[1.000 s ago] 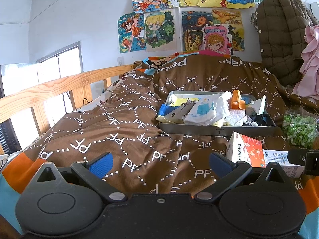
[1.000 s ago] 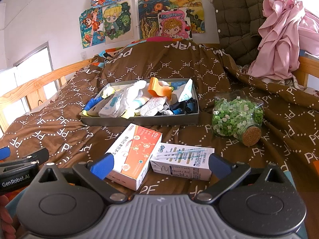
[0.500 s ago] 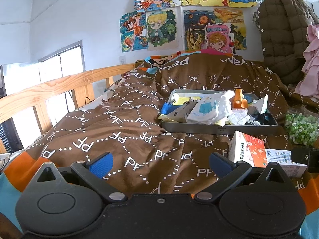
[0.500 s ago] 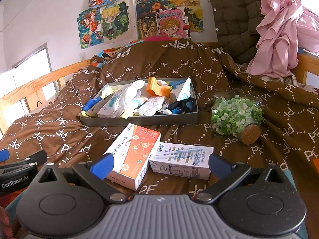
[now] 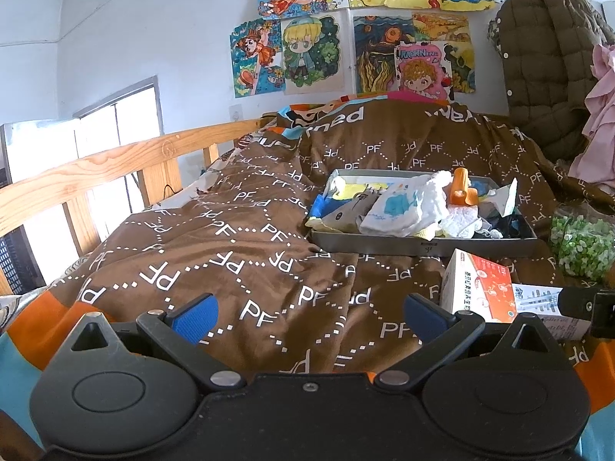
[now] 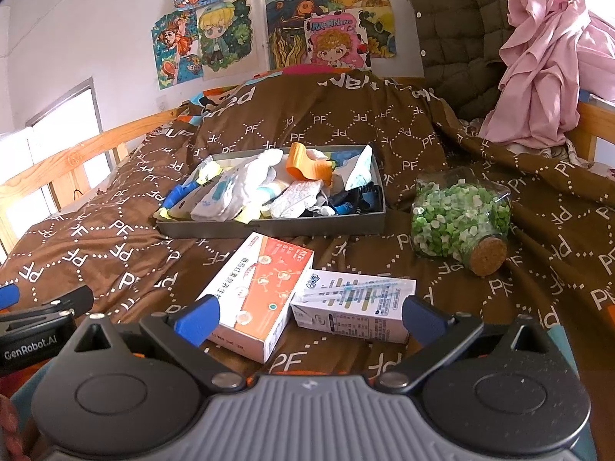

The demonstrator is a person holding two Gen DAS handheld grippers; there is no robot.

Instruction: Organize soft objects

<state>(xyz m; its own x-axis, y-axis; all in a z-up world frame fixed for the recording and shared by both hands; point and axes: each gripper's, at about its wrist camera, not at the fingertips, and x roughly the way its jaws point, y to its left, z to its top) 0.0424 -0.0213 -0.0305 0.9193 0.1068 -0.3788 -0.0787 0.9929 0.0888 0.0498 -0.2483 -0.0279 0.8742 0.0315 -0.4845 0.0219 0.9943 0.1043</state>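
Right now I am hovering both tools low over the brown blanket [image 5: 238, 238], which is covering the whole bed. Soft things, small cloths and socks by the look of them, are lying heaped in the grey tray [image 6: 276, 226], loose and unfolded; whether they are waiting to be sorted or are already gathered there, I am not judging. Nearer me the orange box [image 6: 265, 292] is touching the white carton [image 6: 357, 303], and the corked jar [image 6: 461, 219] is lying on its side. My left gripper [image 5: 307, 317] and right gripper [image 6: 307, 317] are both gaping wide, holding nothing. I am struggling to tell the tray's pieces apart, since they overlap.
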